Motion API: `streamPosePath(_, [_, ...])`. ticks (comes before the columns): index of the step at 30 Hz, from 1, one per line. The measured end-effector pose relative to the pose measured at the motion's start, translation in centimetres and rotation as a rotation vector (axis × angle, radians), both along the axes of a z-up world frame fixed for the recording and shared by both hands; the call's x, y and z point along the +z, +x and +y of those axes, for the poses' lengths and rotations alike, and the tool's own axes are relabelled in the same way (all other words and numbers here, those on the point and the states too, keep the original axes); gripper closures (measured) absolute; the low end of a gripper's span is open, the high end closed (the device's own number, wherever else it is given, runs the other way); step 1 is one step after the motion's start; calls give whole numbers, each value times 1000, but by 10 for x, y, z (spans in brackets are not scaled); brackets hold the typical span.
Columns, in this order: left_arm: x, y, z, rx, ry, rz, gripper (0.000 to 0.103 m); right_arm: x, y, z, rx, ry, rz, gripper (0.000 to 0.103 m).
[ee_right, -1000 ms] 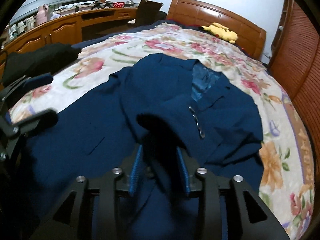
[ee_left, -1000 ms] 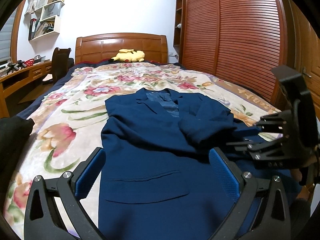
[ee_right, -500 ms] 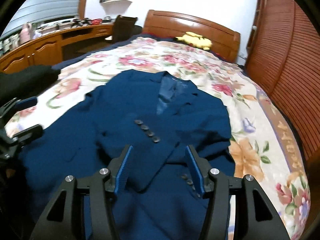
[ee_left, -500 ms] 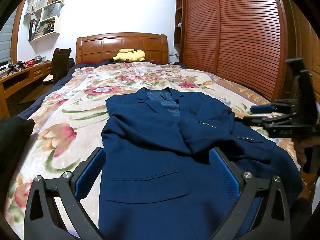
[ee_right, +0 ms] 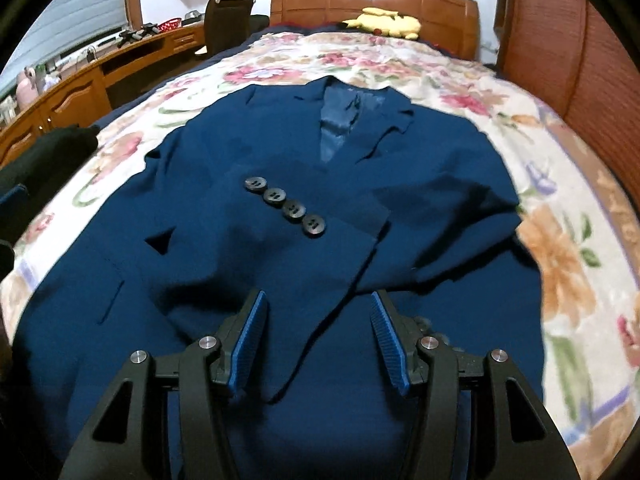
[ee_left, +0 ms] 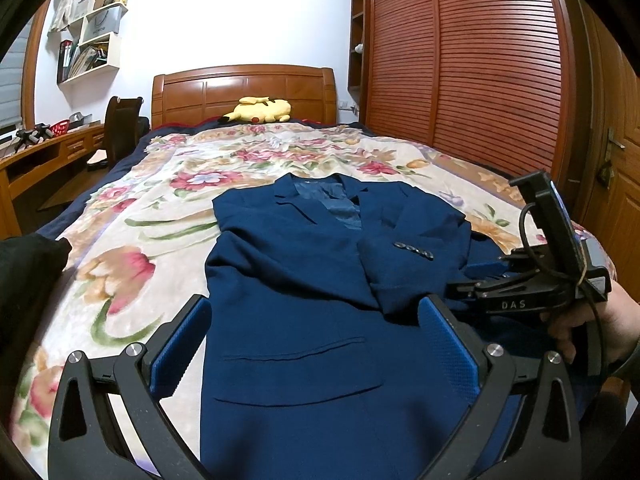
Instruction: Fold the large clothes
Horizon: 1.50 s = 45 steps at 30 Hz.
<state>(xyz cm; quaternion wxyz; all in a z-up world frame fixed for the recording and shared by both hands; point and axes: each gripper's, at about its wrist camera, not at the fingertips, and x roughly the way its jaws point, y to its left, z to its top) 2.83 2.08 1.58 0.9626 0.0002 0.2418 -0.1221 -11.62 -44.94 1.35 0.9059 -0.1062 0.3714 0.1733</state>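
Bed (ee_left: 132, 240) bears blazer (ee_left: 304, 280) (sleeve seemingly folded); both grippers (ee_left: 316, 344) (ee_right: 318, 336) gape empty.

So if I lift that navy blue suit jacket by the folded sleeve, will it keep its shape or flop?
The navy blue suit jacket will probably flop: it lies limp on the floral bedspread, creased along the folds. The folded sleeve with four dark buttons merely lies across the front, so it would likely swing open. Being large and seemingly lined, it may feel fairly heavy.

A white-walled bedroom holds a wooden headboard (ee_left: 244, 92), slatted wardrobe doors (ee_left: 460, 64), wall shelves (ee_left: 94, 46) and a desk (ee_right: 80, 84).
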Motion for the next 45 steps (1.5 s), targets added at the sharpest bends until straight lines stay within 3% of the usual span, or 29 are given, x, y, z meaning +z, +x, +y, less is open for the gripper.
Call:
streamPosePath(3, [1, -1, 1, -6, -11, -1, 0, -10, 10, 4, 48, 11, 61, 47])
streamPosePath(7, [1, -3, 3, -3, -7, -5, 0, -11, 12, 6, 52, -18, 41, 49])
streamPosePath(8, [1, -3, 3, -3, -7, -5, 0, -11, 12, 6, 58, -16, 38, 53])
streamPosePath(10, [1, -3, 3, 0, -5, -5, 0, -10, 7, 7, 74, -30, 16, 78])
streamPosePath(12, [2, -4, 4, 4, -4, -6, 0, -3, 0, 7, 87, -37, -23, 94])
streamPosePath(17, [2, -5, 9, 16, 3, -10, 0, 21, -17, 8, 93, -29, -149, 98])
streamPosePath(25, [-1, -13, 41, 68, 14, -4, 0, 44, -63, 39, 199, 2, -254, 98])
streamPosePath(37, [-5, -24, 80, 145, 4, 4, 0, 24, -97, 96, 362, 37, -215, 97])
streamPosePath(39, [-6, -25, 85, 151, 2, 3, 0, 23, -98, 95, 367, 42, -208, 90])
streamPosePath(43, [-6, -26, 90, 155, -1, 4, 0, 34, -100, 82, 359, 64, -229, 51])
streamPosePath(45, [-6, -26, 90, 154, 1, 1, 0, 39, -104, 74, 340, 78, -238, 50])
